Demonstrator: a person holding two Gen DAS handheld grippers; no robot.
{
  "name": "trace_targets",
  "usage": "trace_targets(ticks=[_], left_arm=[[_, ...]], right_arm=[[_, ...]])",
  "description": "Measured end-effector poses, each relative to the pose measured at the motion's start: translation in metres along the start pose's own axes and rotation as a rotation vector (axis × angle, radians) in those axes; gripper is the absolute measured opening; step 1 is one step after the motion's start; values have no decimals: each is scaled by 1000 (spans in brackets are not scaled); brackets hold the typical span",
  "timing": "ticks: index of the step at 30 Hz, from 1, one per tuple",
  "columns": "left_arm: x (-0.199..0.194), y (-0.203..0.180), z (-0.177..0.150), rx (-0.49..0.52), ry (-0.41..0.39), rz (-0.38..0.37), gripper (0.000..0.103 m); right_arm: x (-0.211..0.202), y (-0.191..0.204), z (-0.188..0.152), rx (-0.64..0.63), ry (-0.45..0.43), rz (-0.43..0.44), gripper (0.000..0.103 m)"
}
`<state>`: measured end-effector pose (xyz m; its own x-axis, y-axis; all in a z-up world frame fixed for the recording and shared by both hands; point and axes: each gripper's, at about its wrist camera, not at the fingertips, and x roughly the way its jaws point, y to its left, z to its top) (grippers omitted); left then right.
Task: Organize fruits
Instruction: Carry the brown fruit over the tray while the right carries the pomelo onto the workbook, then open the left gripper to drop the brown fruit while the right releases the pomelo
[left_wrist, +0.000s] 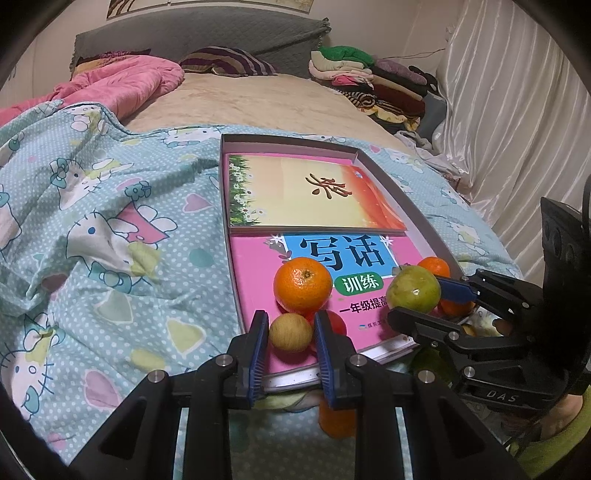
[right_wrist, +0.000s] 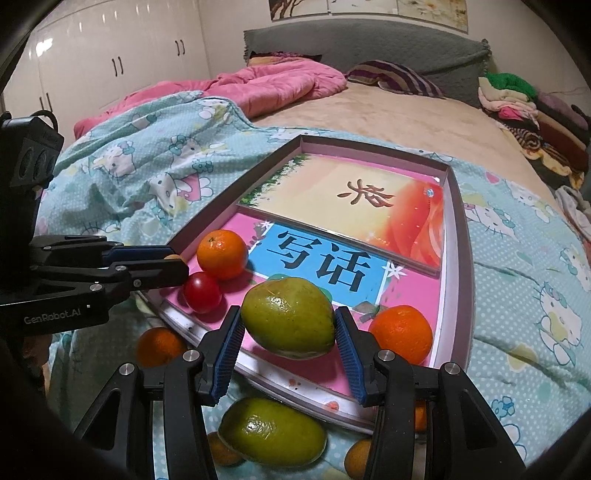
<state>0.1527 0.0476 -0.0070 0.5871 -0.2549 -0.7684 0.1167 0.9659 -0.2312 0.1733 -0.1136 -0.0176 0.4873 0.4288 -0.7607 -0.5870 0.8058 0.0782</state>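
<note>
Both grippers clamp fruit over the shallow box (right_wrist: 456, 206) on the bed.
The right gripper (right_wrist: 288, 341) has its fingers part-open around a glossy green fruit (right_wrist: 290, 323); the left gripper (left_wrist: 290, 332) pinches a small tan fruit (left_wrist: 290, 331), fingers narrow.

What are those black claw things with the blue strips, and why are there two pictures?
They are tongs that a person holds, one in each hand. Each has a small camera looking along its fingers, so you get two pictures of the same bed. The left tongs pinch a small yellowish-brown fruit. The right tongs hold a green fruit above a shallow box with books inside. In the box lie oranges and a cherry tomato. More fruit waits on the blue cartoon blanket.
</note>
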Motion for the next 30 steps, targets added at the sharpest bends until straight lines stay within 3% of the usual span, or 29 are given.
trace_targets(ticks=[7, 30], left_arm=[[-1, 0, 0, 1, 0, 0, 25], [-1, 0, 0, -1, 1, -1, 25]], right_arm=[[5, 5, 0, -42, 18, -18, 52], [-6, 11, -6, -55, -43, -20, 53]])
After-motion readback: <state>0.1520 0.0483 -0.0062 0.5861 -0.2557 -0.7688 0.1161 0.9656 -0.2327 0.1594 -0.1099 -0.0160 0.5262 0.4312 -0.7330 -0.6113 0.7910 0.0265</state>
